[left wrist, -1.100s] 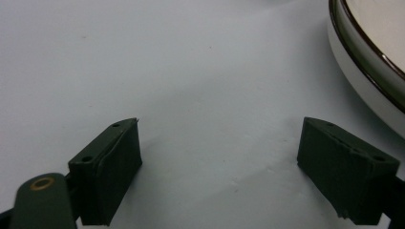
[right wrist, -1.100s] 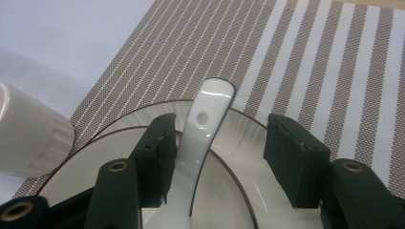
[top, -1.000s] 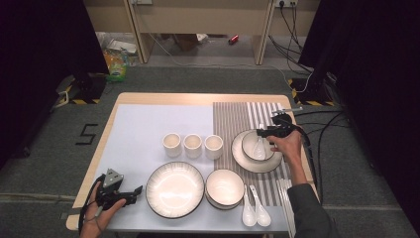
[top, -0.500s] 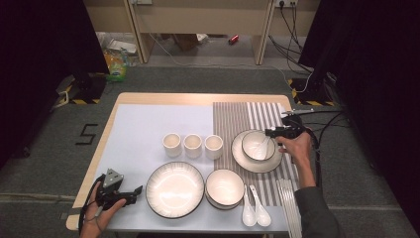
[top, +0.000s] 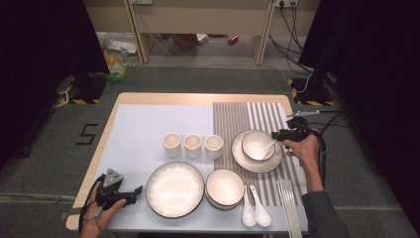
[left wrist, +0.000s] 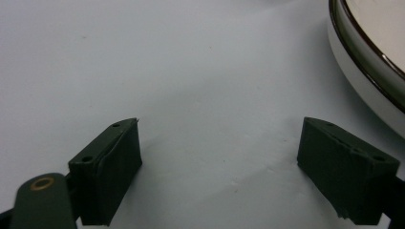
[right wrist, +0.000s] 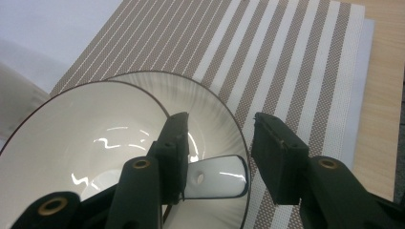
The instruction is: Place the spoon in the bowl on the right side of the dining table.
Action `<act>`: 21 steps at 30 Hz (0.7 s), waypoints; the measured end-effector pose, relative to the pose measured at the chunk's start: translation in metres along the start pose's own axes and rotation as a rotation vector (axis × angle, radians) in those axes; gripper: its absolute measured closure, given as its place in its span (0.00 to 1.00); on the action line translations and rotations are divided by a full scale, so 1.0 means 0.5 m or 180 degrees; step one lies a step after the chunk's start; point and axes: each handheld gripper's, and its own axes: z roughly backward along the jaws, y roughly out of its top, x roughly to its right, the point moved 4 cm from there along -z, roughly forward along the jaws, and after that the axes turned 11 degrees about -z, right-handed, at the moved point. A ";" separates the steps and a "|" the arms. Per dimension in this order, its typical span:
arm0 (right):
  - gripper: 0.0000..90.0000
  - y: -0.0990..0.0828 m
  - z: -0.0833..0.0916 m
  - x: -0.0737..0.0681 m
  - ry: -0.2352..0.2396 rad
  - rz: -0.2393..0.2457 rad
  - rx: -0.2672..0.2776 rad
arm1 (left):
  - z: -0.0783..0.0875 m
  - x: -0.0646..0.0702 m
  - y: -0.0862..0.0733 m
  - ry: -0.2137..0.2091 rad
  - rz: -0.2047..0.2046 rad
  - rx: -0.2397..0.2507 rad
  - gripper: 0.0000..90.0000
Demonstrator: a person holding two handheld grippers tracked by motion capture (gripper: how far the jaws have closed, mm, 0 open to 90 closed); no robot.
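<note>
A white bowl (top: 252,141) (right wrist: 71,143) sits on a ribbed plate (top: 250,164) (right wrist: 215,119) on the striped mat (top: 233,116). A white spoon (top: 268,147) (right wrist: 217,177) lies in the bowl, its handle resting over the rim toward my right gripper (top: 276,134) (right wrist: 220,121). That gripper hovers just right of the bowl. Its jaws have just been closing and still stand apart; the handle's end shows in the gap with no pad pressing on it. My left gripper (top: 136,191) (left wrist: 219,176) rests open on the pale mat at the front left, beside the large plate (top: 174,189) (left wrist: 367,71).
Three small cups (top: 193,145) stand in a row at mid table. Stacked bowls (top: 224,187), two white spoons (top: 253,209) and several chopsticks (top: 290,204) lie along the front right. The table's right edge runs close behind my right hand.
My right gripper has drawn back to the right, off the bowl, and its jaws have narrowed. The spoon stays in the bowl. The left gripper has not moved.
</note>
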 end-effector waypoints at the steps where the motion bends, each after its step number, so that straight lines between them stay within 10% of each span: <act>1: 0.64 -0.002 0.002 0.001 0.0011 0.0009 -0.0004 | 0.000 0.000 0.000 0.0000 0.0000 0.0000 0.15; 21: 0.56 -0.050 0.044 0.000 0.0368 0.0187 -0.0069 | -0.003 0.001 0.000 0.0035 0.0008 0.0047 0.15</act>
